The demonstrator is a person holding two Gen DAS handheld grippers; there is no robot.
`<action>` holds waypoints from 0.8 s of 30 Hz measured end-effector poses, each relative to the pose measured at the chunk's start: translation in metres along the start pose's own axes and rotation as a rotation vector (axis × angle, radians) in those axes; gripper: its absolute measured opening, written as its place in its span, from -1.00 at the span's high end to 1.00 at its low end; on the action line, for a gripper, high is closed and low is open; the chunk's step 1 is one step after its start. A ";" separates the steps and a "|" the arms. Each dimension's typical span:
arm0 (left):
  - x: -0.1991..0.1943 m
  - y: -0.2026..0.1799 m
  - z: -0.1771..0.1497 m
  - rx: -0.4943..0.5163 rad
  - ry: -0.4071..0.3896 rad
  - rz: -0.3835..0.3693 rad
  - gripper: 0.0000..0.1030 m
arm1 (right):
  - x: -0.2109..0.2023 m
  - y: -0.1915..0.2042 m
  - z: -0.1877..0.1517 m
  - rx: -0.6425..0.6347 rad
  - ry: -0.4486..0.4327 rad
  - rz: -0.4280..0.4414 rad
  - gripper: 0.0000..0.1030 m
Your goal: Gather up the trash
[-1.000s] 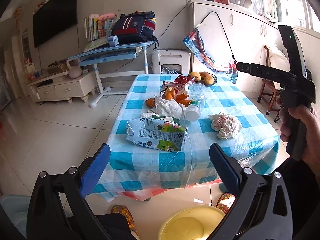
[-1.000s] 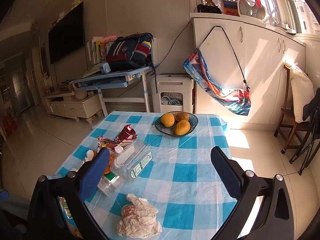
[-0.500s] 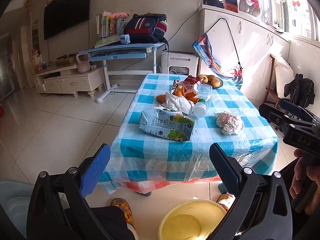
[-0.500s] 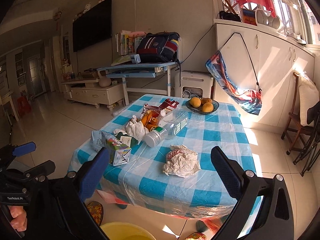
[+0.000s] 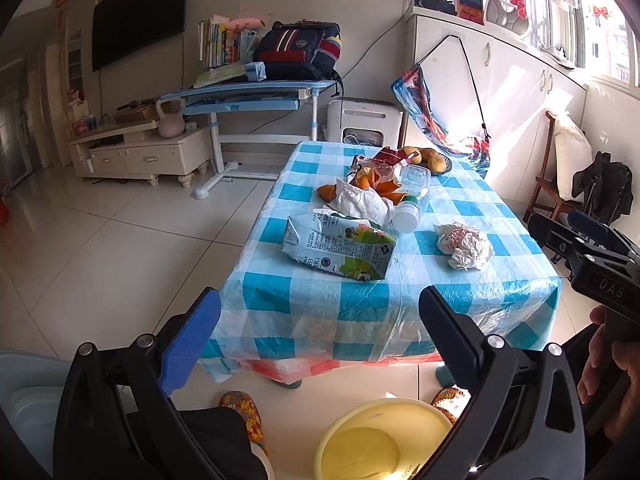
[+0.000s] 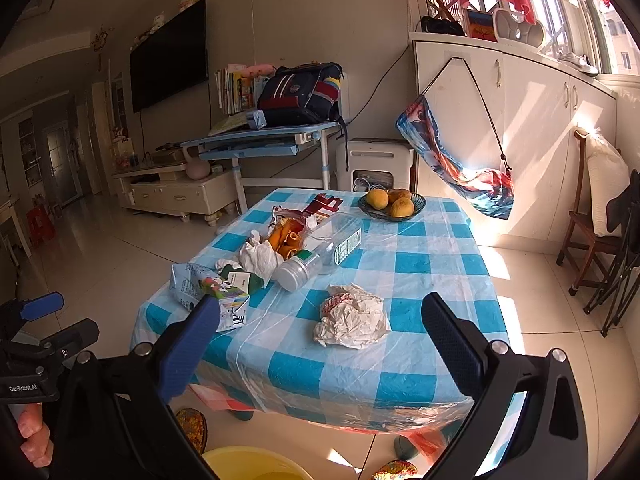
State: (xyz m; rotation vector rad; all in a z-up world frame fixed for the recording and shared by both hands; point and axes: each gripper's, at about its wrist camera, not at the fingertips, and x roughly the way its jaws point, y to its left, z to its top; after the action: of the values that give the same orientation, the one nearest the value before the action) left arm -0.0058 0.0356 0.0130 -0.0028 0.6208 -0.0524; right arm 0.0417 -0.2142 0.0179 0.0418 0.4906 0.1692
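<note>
A flattened milk carton [image 5: 336, 250] [image 6: 208, 292] lies near the front of the blue-checked table [image 5: 360, 304]. To its right sits a crumpled paper ball [image 5: 464, 246] [image 6: 352, 316]. Behind them are a white tissue [image 5: 362, 202], an empty plastic bottle [image 5: 412, 196] [image 6: 320, 252], orange peels [image 6: 286, 238] and a red wrapper [image 6: 320, 206]. A yellow bin [image 5: 384, 440] [image 6: 252, 464] stands on the floor below the near table edge. My left gripper [image 5: 320, 308] and right gripper [image 6: 320, 312] both hang open and empty in front of that edge, above the bin.
A bowl of fruit [image 6: 392, 202] sits at the table's far end. A wooden chair [image 6: 588, 240] stands at the right, a blue desk with a backpack [image 5: 296, 46] behind. Slippers [image 5: 240, 408] lie under the table, and a pale blue container [image 5: 24, 380] is at far left.
The right gripper has pulled back from over the table to in front of its near edge. The left gripper has drawn back slightly and the right one has dropped lower beside it.
</note>
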 end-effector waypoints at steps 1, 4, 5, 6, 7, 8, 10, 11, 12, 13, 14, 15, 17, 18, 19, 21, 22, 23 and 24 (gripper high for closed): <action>0.000 -0.001 0.000 0.001 0.000 0.000 -0.86 | -0.001 0.001 0.000 -0.004 0.000 0.001 -0.88; 0.000 -0.001 0.000 -0.001 0.000 0.001 -0.86 | -0.002 0.002 0.003 -0.007 0.002 0.004 -0.89; 0.000 -0.001 0.001 -0.002 0.000 0.000 -0.86 | -0.002 0.002 0.003 -0.006 0.002 0.004 -0.89; 0.000 -0.001 0.001 -0.002 0.000 -0.001 -0.86 | -0.002 0.002 0.003 -0.006 0.003 0.003 -0.89; 0.000 -0.001 0.001 -0.002 0.001 0.000 -0.86 | -0.002 0.003 0.003 -0.006 0.003 0.003 -0.88; 0.000 -0.001 0.001 -0.001 0.001 0.000 -0.86 | -0.002 0.003 0.002 -0.006 0.003 0.002 -0.88; 0.000 -0.001 0.001 0.000 0.000 0.000 -0.86 | -0.002 0.003 0.002 -0.008 0.004 0.003 -0.88; 0.000 -0.001 0.001 0.001 0.000 -0.001 -0.86 | -0.002 0.002 0.002 -0.009 0.003 0.004 -0.89; 0.000 -0.001 0.001 0.002 -0.001 0.000 -0.86 | -0.003 0.003 0.002 -0.010 0.003 0.004 -0.89; -0.001 -0.002 0.001 0.003 -0.001 0.001 -0.86 | -0.002 0.002 0.002 -0.008 0.003 0.002 -0.88; -0.001 -0.002 0.001 0.002 -0.001 0.000 -0.86 | -0.002 0.003 0.002 -0.007 0.003 0.002 -0.88; -0.001 -0.002 0.001 0.003 -0.002 0.001 -0.86 | -0.002 0.003 0.002 -0.007 0.002 0.002 -0.88; -0.001 -0.002 0.001 0.002 -0.002 0.001 -0.86 | -0.002 0.003 0.002 -0.005 0.002 0.002 -0.88; -0.001 -0.002 0.001 0.001 -0.001 0.001 -0.86 | -0.002 0.003 0.002 -0.005 0.002 0.002 -0.88; -0.001 -0.002 0.001 0.001 -0.001 0.001 -0.86 | -0.002 0.003 0.002 -0.005 0.002 0.002 -0.89; -0.001 -0.002 0.001 0.002 -0.001 0.000 -0.86 | -0.003 0.003 0.002 -0.004 0.000 0.002 -0.88; -0.001 -0.002 0.001 0.002 -0.001 0.001 -0.86 | -0.002 0.003 0.002 -0.004 0.001 0.002 -0.88; -0.001 -0.002 0.001 0.003 -0.002 0.001 -0.86 | -0.002 0.003 0.002 -0.005 0.003 0.002 -0.88; -0.001 -0.002 0.001 0.003 -0.002 0.002 -0.86 | -0.002 0.003 0.002 -0.006 0.002 0.002 -0.89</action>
State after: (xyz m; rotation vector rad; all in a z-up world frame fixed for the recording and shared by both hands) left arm -0.0060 0.0335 0.0142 0.0008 0.6184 -0.0514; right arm 0.0408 -0.2116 0.0210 0.0360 0.4925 0.1727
